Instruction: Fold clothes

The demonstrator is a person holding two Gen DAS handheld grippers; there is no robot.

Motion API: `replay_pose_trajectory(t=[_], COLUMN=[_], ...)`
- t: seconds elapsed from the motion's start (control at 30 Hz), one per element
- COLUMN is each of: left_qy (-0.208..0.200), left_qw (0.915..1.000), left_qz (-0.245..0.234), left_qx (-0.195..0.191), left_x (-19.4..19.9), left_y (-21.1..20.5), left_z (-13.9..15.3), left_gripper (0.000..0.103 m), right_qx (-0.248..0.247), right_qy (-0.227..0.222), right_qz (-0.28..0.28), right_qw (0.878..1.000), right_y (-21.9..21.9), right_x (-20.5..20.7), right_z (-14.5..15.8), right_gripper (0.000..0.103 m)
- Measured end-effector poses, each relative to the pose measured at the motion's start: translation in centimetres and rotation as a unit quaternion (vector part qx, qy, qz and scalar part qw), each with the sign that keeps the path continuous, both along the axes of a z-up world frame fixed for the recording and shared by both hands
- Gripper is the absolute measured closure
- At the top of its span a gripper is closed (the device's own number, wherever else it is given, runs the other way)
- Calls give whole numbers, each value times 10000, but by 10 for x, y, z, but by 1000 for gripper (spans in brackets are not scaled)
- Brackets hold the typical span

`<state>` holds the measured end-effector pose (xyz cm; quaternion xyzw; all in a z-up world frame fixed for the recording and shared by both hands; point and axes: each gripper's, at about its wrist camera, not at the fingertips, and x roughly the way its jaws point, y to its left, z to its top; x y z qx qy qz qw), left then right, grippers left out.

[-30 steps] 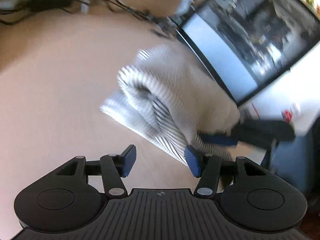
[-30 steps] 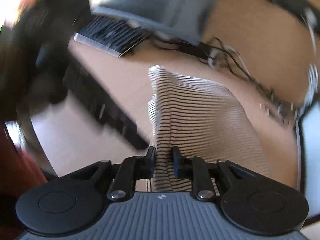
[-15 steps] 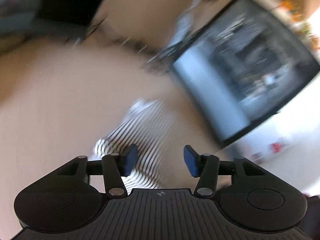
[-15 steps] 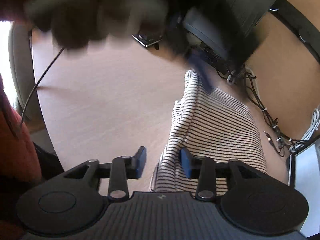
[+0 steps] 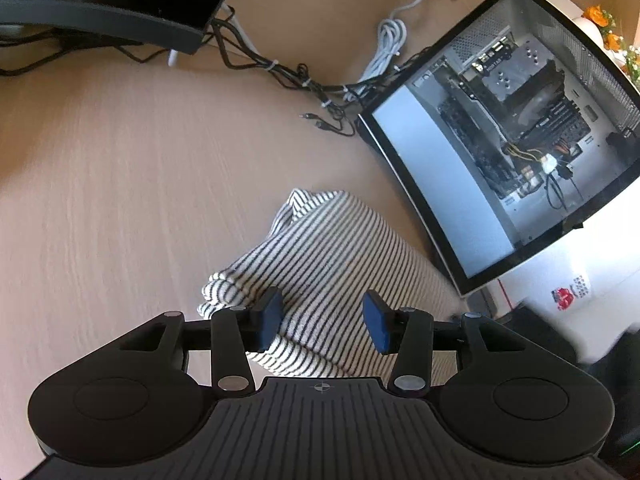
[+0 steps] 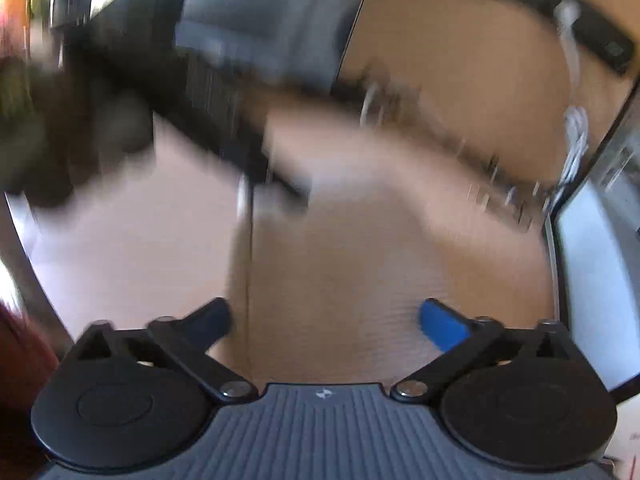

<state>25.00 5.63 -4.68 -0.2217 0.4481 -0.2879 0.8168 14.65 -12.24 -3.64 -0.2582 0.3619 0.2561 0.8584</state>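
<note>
Striped garment (image 5: pixel 332 264), folded, lower centre on the tabletop (image 5: pixel 120 184) beside a computer case (image 5: pixel 512 120). Left gripper (image 5: pixel 322 316) jaws opening, straddling it unclenched; right gripper (image 6: pixel 324 320) jaws opening, empty. No legible writing.

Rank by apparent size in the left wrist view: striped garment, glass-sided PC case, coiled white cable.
1. glass-sided PC case
2. striped garment, close behind; it sits nearer the camera, so true order is unsure
3. coiled white cable, clearly smallest
</note>
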Motion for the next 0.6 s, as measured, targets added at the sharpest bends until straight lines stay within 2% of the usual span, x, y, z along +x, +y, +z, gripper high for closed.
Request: replay_pose_trajectory(t=[0.1, 0.23, 0.4, 0.5, 0.6], left_qy=[0, -3, -21, -18, -21], left_qw=[10000, 10000, 10000, 10000, 10000], left_qz=[-2, -3, -27, -19, -18], left_qx=[9, -7, -61, -66, -89], left_x=[-1, -1, 0, 0, 0], left_y=[0, 0, 2, 2, 3], left_z=[0, 0, -2, -3, -4], left_gripper=[53, 52, 51, 51, 51], right_qx=[-58, -149, -369, -522, 258], right_qy=[-149, -238, -85, 25, 244], right_qz=[-158, -353, -551, -398, -267], right_qw=[9997, 9990, 9978, 9978, 9990], right_y=[9, 17, 21, 23, 6], right_x=[-9, -9, 0, 3, 3], right_z=[-20, -24, -28, -22, 10], right_gripper=[0, 0, 0, 0, 0])
